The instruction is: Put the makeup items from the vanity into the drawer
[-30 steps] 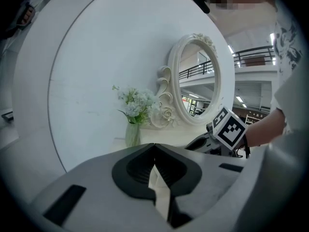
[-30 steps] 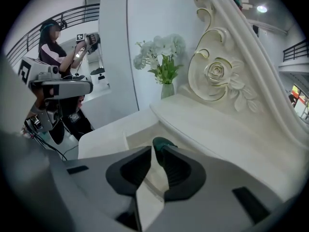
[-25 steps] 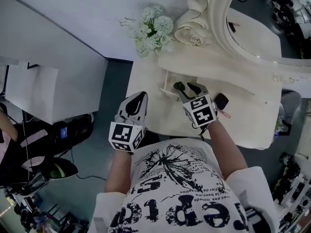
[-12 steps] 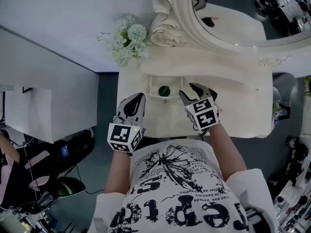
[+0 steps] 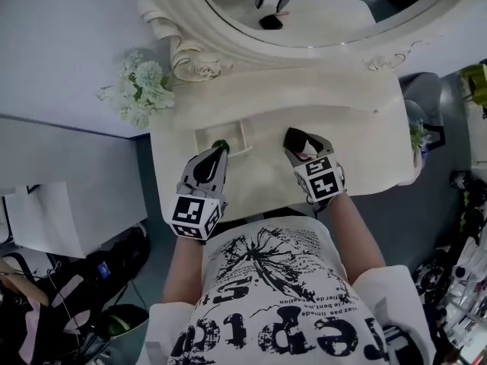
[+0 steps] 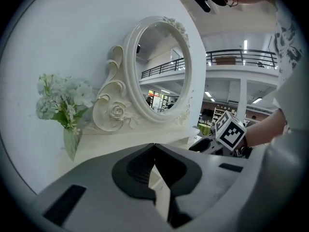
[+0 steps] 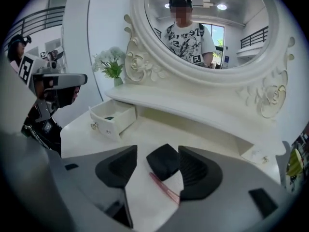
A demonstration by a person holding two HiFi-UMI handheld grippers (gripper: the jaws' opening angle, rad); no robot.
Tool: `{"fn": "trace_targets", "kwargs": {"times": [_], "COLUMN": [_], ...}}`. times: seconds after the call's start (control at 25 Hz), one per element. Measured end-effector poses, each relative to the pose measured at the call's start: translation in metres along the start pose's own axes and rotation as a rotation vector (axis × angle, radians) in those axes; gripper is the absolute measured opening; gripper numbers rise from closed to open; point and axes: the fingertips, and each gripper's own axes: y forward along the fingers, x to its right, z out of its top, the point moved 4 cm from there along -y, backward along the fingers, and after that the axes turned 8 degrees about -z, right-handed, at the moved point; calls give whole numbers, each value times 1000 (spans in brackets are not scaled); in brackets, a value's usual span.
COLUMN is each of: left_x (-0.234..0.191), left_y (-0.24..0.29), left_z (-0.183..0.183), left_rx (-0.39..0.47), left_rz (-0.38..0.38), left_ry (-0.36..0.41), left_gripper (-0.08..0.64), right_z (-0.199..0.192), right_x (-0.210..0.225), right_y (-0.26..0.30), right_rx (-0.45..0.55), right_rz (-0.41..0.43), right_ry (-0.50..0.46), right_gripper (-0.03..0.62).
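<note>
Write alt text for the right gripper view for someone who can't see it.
The right gripper, its fingers having just been opening, straddles a black compact lying on the white vanity, a thin pink stick beside it. Behind at left a small drawer stands open; an oval mirror above reflects the person.

No text is read with certainty: large black lettering printed across the white T-shirt (image 5: 262,280) is cut off and distorted in the head view, the smaller lines above it are illegible, and only square black-and-white patterns are borne by the left marker cube (image 5: 190,213) and the right marker cube (image 5: 319,181).
</note>
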Motion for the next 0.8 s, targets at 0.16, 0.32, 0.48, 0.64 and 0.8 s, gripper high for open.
{"fn": "trace_targets", "kwargs": {"times": [0.16,0.32,0.48,0.64,0.8], "left_x": [7,6,2,-3,-6], "left_y": [13,17,18,18,18], "left_z": [-9,-20,-30,-38,-43], "left_rx": [-19,-28,-26,-13,-1], "left_rz": [-7,20,61,97,116], "left_ry": [-2,-15,-34,-51,-56], "left_gripper": [20,20,20,20,20], "right_z": [-17,-21,-23,-26,-26], "right_x": [8,10,10,9,9], "right_y": [19,40,60,76,85], "right_rx": [-38,-53,-97,-135,-168], "right_rz": [6,27,84,122,166], "right_ry": [-31,-144,-246,-306,-294], "right_gripper": [317,357,360,360,359]}}
